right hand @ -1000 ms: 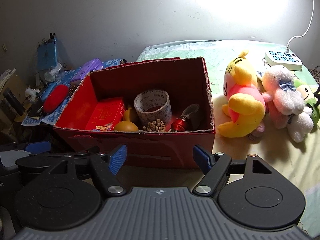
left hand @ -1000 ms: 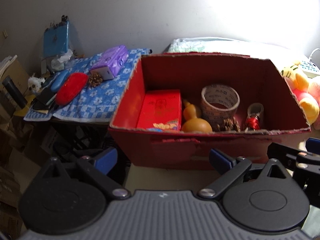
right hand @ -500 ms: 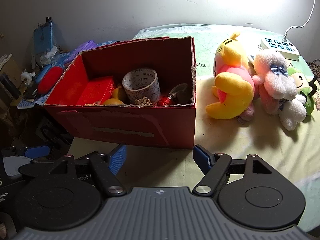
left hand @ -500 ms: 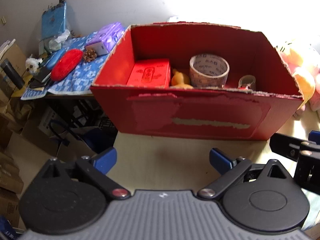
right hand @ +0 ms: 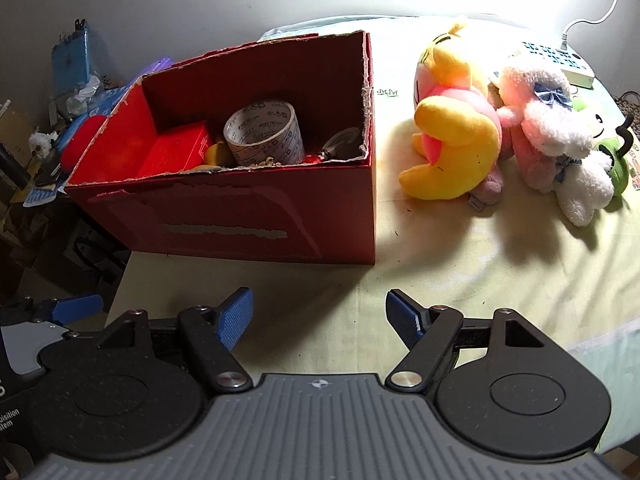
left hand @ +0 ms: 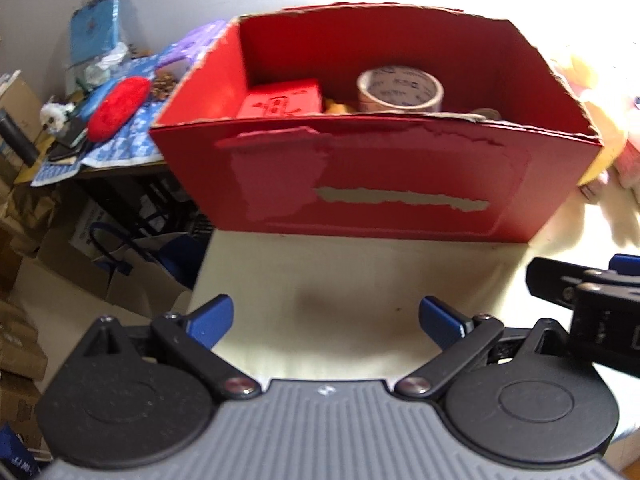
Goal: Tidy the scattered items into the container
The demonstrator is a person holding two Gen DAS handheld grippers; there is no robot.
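Left tongs (left hand: 326,322) wide open, empty, low over the bare cloth near the desk's (right hand: 460,272) left front edge. Right tongs (right hand: 320,316) also spread wide, holding nothing, just right of the left pair. Red box (right hand: 248,220) straight ahead of both, well apart from the blue tips, at the desk's left edge with its torn long wall facing the tongs. Inside: tape roll (right hand: 264,132) upright near the middle, red packet (right hand: 176,152) to its left, something yellow between them, partly hidden. Right of the box, on the cloth: yellow plush (right hand: 456,132) lying beside a pink-white plush (right hand: 548,128), touching. Power strip (right hand: 560,58) near the far right corner.
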